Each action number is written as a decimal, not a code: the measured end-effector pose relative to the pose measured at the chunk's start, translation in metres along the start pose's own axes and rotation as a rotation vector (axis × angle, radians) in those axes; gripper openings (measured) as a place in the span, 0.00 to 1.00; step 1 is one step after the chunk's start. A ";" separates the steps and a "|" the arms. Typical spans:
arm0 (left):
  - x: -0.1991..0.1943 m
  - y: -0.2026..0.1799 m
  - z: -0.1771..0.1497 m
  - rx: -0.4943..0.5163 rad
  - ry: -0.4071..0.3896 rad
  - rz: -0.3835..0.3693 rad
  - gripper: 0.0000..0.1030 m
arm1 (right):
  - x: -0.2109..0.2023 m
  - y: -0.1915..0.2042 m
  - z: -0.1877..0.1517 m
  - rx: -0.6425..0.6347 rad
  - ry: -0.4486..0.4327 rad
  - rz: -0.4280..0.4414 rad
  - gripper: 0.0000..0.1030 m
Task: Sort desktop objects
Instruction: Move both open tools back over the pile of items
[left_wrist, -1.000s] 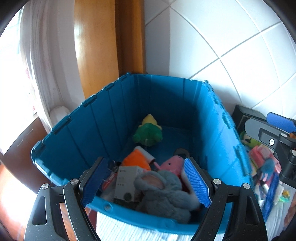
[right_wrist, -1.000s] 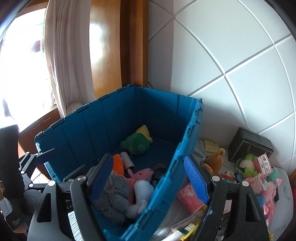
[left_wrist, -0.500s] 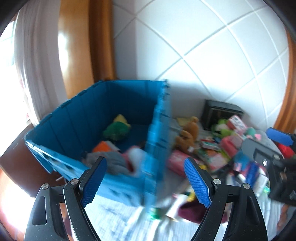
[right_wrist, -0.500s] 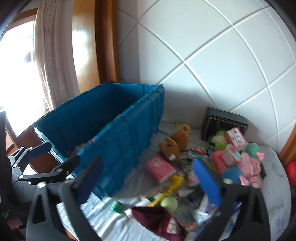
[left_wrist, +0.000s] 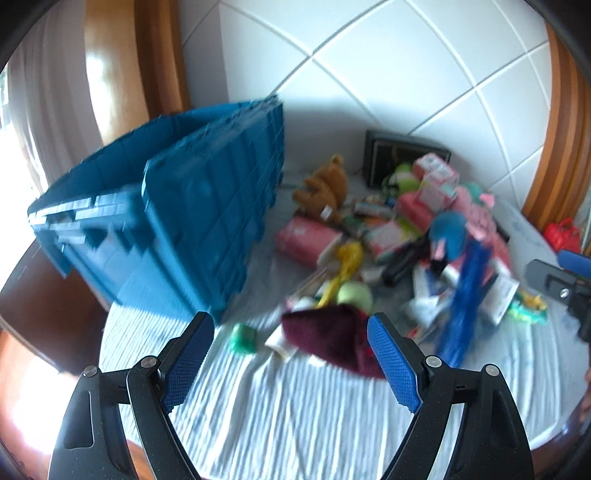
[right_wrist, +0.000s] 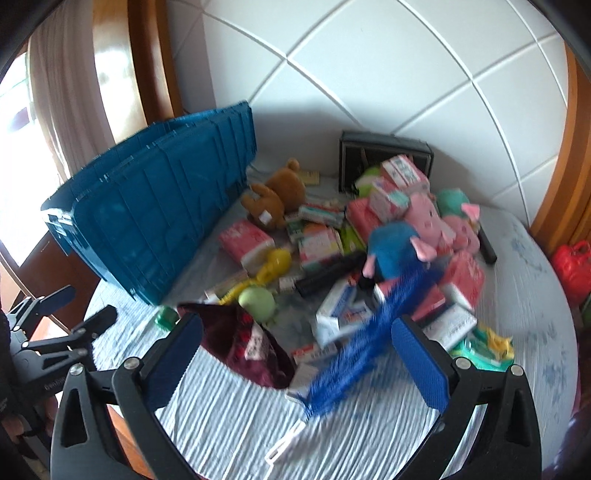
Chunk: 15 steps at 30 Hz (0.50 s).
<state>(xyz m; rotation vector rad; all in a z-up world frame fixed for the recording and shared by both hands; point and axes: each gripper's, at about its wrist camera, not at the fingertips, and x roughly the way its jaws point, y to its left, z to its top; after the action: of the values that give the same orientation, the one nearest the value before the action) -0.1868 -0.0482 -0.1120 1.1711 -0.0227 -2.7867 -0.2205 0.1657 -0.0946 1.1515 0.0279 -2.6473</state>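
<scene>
A blue plastic crate (left_wrist: 192, 221) stands at the left on the striped cloth; it also shows in the right wrist view (right_wrist: 159, 214). A pile of toys and boxes lies to its right: a brown teddy bear (right_wrist: 273, 199), pink boxes (right_wrist: 245, 240), a blue plush with pink ears (right_wrist: 395, 251), a maroon pouch (right_wrist: 240, 343), a green ball (right_wrist: 256, 301), a blue fringed item (right_wrist: 362, 339). My left gripper (left_wrist: 291, 362) is open and empty above the cloth before the maroon pouch (left_wrist: 328, 339). My right gripper (right_wrist: 295, 365) is open and empty over the pile's near edge.
A black box (right_wrist: 384, 155) stands against the white tiled wall behind the pile. A red bag (right_wrist: 572, 269) sits at the far right. A yellow toy (right_wrist: 269, 269) and a small green cap (right_wrist: 166, 317) lie near the crate. Wooden trim frames both sides.
Both grippers have swung from above the crate's inside to the right and down, now facing the pile of objects on the cloth. Both stay open and empty.
</scene>
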 end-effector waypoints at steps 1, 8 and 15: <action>0.005 0.003 -0.007 -0.003 0.013 0.012 0.84 | 0.004 -0.006 -0.007 0.008 0.016 0.000 1.00; 0.042 0.030 -0.049 -0.013 0.083 0.050 0.84 | 0.042 -0.020 -0.048 0.052 0.124 0.001 1.00; 0.099 0.061 -0.078 -0.026 0.156 0.039 0.84 | 0.097 -0.005 -0.072 0.096 0.220 -0.014 1.00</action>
<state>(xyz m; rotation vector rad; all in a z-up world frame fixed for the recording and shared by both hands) -0.1932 -0.1181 -0.2336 1.3622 0.0046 -2.6460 -0.2339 0.1569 -0.2145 1.4741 -0.0520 -2.5453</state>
